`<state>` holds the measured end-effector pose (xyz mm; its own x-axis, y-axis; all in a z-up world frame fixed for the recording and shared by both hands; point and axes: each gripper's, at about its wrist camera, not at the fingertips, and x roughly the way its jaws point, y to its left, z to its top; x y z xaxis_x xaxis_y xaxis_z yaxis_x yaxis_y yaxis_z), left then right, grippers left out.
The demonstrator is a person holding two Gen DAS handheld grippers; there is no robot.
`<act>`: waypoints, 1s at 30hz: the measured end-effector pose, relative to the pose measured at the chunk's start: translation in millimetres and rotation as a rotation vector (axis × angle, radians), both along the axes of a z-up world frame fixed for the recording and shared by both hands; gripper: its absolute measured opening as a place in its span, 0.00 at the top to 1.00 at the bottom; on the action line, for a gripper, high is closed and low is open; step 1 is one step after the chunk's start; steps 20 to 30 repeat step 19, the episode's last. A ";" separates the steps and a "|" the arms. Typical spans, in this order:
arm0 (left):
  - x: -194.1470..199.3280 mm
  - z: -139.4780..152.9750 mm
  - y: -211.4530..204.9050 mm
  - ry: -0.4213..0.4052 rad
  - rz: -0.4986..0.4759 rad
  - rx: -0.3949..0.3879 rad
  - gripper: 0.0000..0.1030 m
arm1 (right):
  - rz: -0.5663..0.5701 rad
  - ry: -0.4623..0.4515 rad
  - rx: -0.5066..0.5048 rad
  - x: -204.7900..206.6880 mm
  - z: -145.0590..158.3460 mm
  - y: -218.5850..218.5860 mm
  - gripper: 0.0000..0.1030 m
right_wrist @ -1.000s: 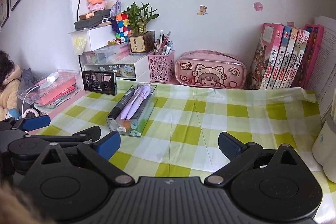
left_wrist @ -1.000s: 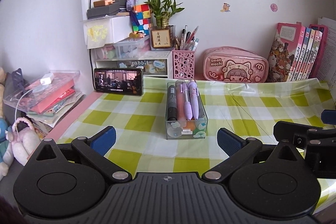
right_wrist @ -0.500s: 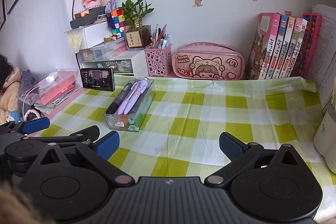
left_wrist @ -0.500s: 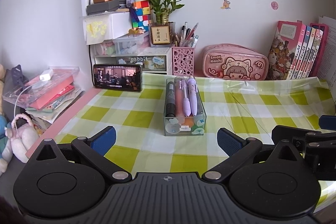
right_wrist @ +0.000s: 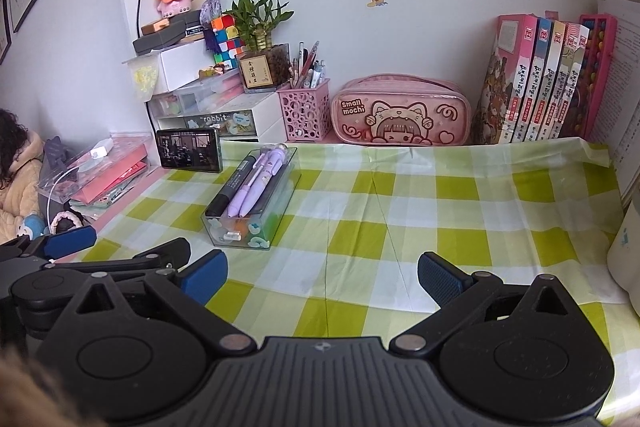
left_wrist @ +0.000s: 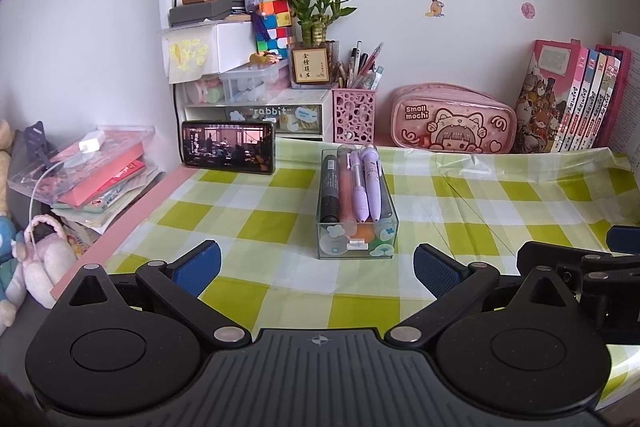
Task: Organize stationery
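Pens (left_wrist: 365, 187) heaped proud of clear box (left_wrist: 356, 227), dead ahead of left claw (left_wrist: 318, 269) and ahead-left of right claw (right_wrist: 322, 277), both spread wide and empty; likely to spill if box tipped in gripping.

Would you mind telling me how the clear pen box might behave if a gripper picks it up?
The clear pen box looks rigid and smooth, so probably slippery. Its pens lie loose on top and may roll out if tilted.
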<state>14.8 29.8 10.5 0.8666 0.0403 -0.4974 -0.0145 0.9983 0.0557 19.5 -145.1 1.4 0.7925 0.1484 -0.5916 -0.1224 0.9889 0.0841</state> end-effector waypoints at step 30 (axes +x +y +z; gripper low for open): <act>-0.9 1.1 -1.8 0.007 -0.007 -0.004 0.05 | -0.001 0.002 0.010 -1.4 -0.6 -1.4 0.12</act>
